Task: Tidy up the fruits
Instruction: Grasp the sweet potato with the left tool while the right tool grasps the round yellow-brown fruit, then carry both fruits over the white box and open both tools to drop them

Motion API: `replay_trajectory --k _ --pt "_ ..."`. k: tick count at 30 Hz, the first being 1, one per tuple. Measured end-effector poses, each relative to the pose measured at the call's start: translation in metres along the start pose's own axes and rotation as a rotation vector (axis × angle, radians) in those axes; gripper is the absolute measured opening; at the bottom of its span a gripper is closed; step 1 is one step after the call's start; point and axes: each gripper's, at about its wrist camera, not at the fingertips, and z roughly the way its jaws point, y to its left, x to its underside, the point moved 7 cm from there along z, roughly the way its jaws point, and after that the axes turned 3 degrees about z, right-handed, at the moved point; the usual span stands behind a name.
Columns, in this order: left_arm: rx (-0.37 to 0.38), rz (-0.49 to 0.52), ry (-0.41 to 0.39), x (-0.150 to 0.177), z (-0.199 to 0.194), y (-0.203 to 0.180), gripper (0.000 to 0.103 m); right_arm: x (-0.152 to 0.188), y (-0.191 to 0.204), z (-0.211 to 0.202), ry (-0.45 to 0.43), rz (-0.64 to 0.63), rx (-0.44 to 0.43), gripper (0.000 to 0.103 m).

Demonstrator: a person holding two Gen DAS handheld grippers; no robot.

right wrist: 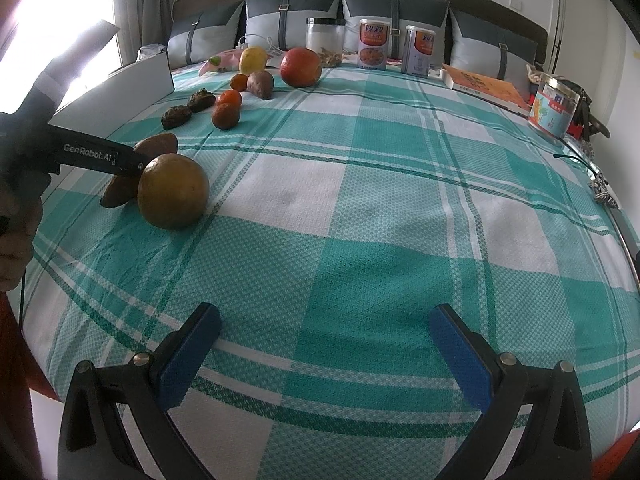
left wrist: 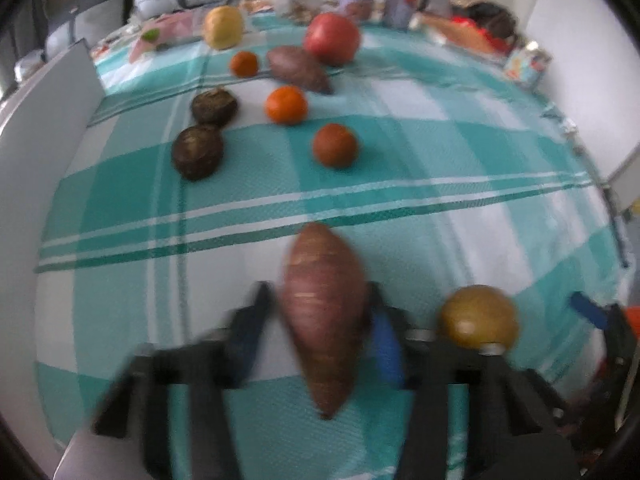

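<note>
My left gripper [left wrist: 320, 312] is shut on a long sweet potato [left wrist: 326, 312], also seen in the right wrist view [right wrist: 158, 145] behind a yellow-green round fruit [right wrist: 173, 191]. That fruit sits just right of the left gripper [left wrist: 478, 316]. Farther off lie three oranges [left wrist: 334, 145], two dark brown round fruits [left wrist: 197, 152], a second sweet potato [left wrist: 298, 68], a big red fruit [left wrist: 332, 39] and a yellow fruit [left wrist: 223, 27]. My right gripper [right wrist: 325, 344] is open and empty over the checked bedspread [right wrist: 360, 220].
Jars and tins [right wrist: 374, 44] stand at the bed's head before grey pillows [right wrist: 288, 16]. A white board [right wrist: 120, 92] lines the left edge. A book [right wrist: 486, 88] and a printed tin [right wrist: 554, 108] sit at the right.
</note>
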Motion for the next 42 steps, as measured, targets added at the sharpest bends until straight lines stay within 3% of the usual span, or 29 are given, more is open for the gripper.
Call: replay_trajectory --k 4,17,20,22,25,26,28,34,35,36,37,42 --pt "-0.021 0.013 -0.004 0.010 -0.010 0.005 0.042 0.000 0.001 0.001 -0.001 -0.002 0.000 0.103" --pt "-0.041 -0.095 -0.040 0.057 -0.040 0.050 0.042 -0.001 0.002 0.001 -0.001 -0.004 -0.002 0.103" --pt "-0.021 -0.134 -0.070 0.065 -0.047 0.055 0.042 -0.005 0.005 -0.006 0.026 -0.013 -0.081 0.102" --pt "-0.008 -0.149 -0.078 0.065 -0.052 0.056 0.042 -0.016 0.009 -0.023 -0.046 0.039 -0.194 0.101" --pt "0.010 -0.168 -0.100 0.061 -0.060 0.059 0.042 -0.031 0.020 -0.030 -0.061 0.062 -0.256 0.100" --pt "0.015 -0.175 -0.109 0.060 -0.062 0.060 0.042 -0.034 0.024 -0.027 -0.045 0.064 -0.272 0.098" --pt "0.026 -0.182 -0.121 0.060 -0.066 0.062 0.042 -0.040 0.036 -0.017 -0.001 0.066 -0.305 0.082" --pt "0.037 -0.202 -0.126 0.067 -0.070 0.071 0.042 -0.068 0.082 0.020 0.084 0.028 -0.322 0.079" --pt "0.041 -0.210 -0.131 0.067 -0.073 0.073 0.042 -0.066 0.086 0.024 0.112 0.022 -0.320 0.073" --pt "0.044 -0.216 -0.136 0.067 -0.076 0.075 0.042 -0.063 0.091 0.032 0.160 0.011 -0.310 0.054" --pt "0.049 -0.224 -0.142 0.067 -0.081 0.077 0.042 -0.062 0.095 0.039 0.192 0.004 -0.271 0.049" --pt "0.122 -0.282 -0.220 0.064 -0.145 0.097 0.042 -0.076 0.109 0.013 0.143 0.022 -0.316 0.049"
